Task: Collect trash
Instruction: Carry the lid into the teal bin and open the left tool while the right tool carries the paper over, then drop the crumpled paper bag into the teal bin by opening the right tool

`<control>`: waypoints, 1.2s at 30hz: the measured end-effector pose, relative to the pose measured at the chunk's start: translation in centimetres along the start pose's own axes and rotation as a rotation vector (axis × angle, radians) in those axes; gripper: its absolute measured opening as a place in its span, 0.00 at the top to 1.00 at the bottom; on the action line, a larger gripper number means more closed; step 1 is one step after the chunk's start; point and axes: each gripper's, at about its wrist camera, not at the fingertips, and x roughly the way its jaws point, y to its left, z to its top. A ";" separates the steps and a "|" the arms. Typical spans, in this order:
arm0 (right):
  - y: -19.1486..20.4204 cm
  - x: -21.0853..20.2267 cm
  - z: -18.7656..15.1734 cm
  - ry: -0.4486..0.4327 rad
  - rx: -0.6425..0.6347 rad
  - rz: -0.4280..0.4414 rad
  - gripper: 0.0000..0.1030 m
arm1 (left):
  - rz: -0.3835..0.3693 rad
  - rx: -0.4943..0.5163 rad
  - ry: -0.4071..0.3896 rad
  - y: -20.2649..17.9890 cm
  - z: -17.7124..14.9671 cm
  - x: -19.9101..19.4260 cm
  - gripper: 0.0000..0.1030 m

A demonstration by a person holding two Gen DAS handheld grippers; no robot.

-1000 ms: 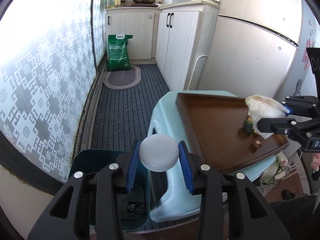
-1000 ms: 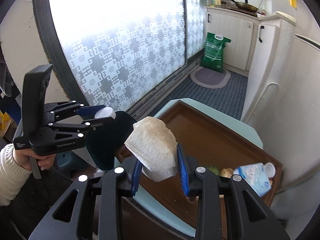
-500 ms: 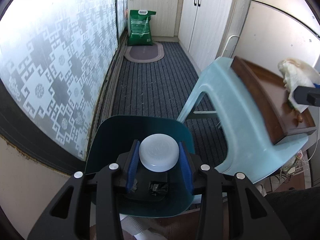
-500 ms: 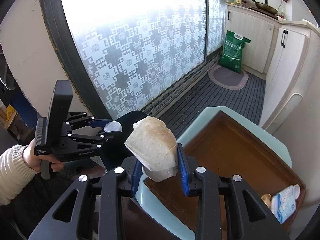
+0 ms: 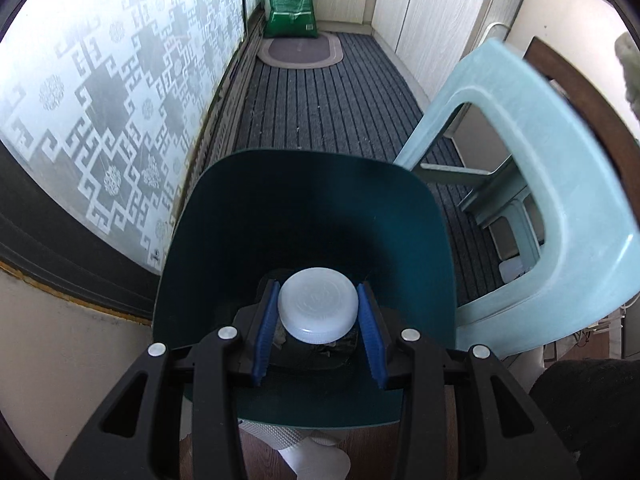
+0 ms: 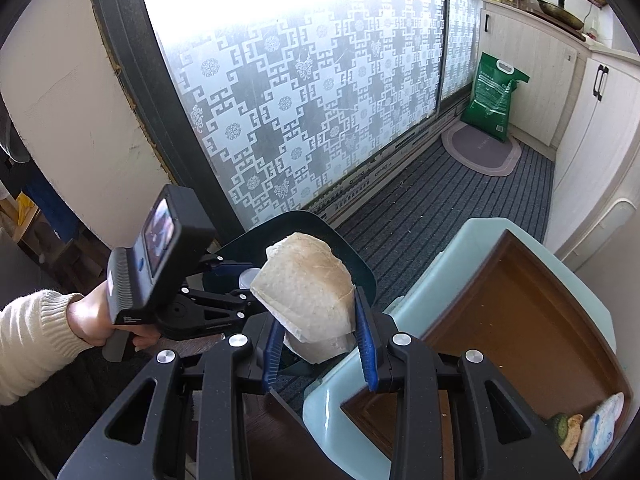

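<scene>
My left gripper (image 5: pixel 318 312) is shut on a white round plastic lid (image 5: pixel 318 307) and holds it over the mouth of the dark teal trash bin (image 5: pixel 304 208), above dark trash at its bottom. My right gripper (image 6: pixel 320 334) is shut on a crumpled, stained paper wad (image 6: pixel 308 284) and holds it above the near edge of the same bin (image 6: pixel 360 268). The left gripper (image 6: pixel 224 304) also shows in the right wrist view, held by a hand, with the lid (image 6: pixel 246 278) between its fingers.
A light blue plastic stool (image 5: pixel 560 184) stands right of the bin and bears a brown wooden tray (image 6: pixel 520 320). A white-and-blue packet (image 6: pixel 600 428) and food scraps (image 6: pixel 566 428) lie in the tray's near right corner. A patterned glass door (image 5: pixel 100 100) runs along the left. A green bag (image 5: pixel 292 4) stands at the far end.
My left gripper has moved with the lid from beside the stool down into the bin's mouth. My right gripper has carried the paper wad from over the tray toward the bin.
</scene>
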 end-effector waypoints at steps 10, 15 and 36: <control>1.1 2.4 0.6 0.045 0.000 -0.005 0.68 | 0.020 -0.028 -0.004 1.5 -0.4 -0.1 0.57; 1.8 3.8 0.8 0.070 -0.004 -0.013 0.68 | 0.017 -0.037 -0.069 1.8 -0.2 -2.8 0.60; 6.1 15.7 -0.6 0.282 -0.045 -0.035 0.68 | -0.036 -0.076 -0.336 3.1 0.4 -13.8 0.84</control>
